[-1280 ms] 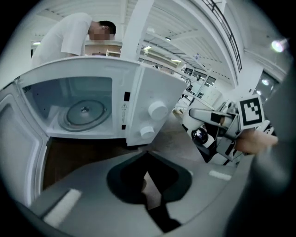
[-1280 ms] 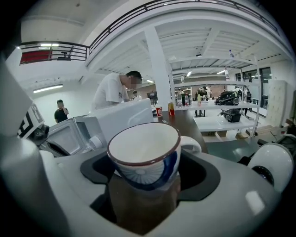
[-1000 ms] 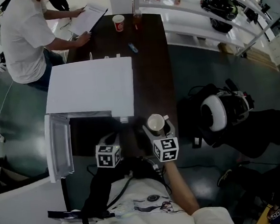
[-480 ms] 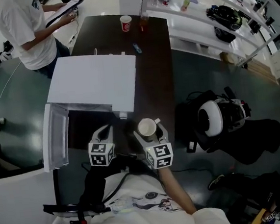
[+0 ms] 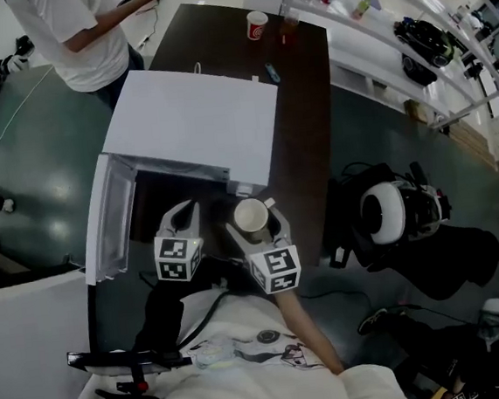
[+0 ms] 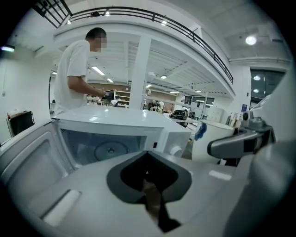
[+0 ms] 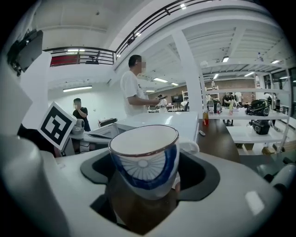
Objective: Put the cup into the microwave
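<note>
A white cup (image 5: 249, 215) with a blue band sits upright between the jaws of my right gripper (image 5: 258, 230), which is shut on it, just in front of the white microwave's (image 5: 194, 125) right front corner. In the right gripper view the cup (image 7: 144, 159) fills the middle, with the gripper (image 7: 147, 192) clamped round its base. The microwave door (image 5: 111, 218) hangs open to the left. My left gripper (image 5: 181, 218) hovers before the open cavity, its jaws together and holding nothing. The left gripper view shows the cavity with its turntable (image 6: 110, 149) and the cup (image 6: 210, 141) at right.
A dark table (image 5: 309, 136) carries the microwave, a red paper cup (image 5: 257, 24) and a bottle (image 5: 290, 24) at its far end. A person (image 5: 84, 26) stands at the far left. A chair with a white helmet (image 5: 389, 211) stands to the right, beyond it a white shelf (image 5: 412, 64).
My right gripper has carried the cup leftward, from beside the microwave's right corner to just in front of it. The left gripper keeps its place before the open cavity.
</note>
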Available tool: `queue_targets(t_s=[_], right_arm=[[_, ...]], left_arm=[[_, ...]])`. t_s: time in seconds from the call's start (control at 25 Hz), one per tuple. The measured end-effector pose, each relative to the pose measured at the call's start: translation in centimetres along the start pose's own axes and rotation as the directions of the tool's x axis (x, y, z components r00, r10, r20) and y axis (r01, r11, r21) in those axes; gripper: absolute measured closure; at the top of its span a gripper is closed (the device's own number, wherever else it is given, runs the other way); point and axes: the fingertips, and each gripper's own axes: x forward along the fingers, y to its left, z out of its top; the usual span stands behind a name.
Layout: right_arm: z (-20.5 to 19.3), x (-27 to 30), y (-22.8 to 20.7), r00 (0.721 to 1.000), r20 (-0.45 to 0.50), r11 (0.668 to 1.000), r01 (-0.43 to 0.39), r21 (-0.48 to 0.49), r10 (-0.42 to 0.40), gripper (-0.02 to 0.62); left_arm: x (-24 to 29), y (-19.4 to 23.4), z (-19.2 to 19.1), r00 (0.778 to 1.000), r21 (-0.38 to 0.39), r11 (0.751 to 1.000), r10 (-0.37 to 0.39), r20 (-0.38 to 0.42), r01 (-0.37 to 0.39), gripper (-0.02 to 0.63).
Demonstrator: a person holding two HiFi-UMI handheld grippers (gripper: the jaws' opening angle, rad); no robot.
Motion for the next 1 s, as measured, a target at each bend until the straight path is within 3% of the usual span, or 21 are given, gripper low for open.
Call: queue_targets(t_s=[0.56,1.0], right_arm=[[0.6,5.5,7.5,0.992,-0.027,0.991,-0.123,-0.054,0.122,0.192],[-0.4,9.9,10.1,0.977,-0.059,0.973,-0.21,-0.091,0.205,0.193]], left_arm=[[-2.9,6.0,-1.0,0.998,-0.055,0.996,0.069,-0.003,-0.069,0.607],[-3.4,9.3,-2.4,0.991,-0.089,0.987,0.133,-0.033,-0.136,0.607]])
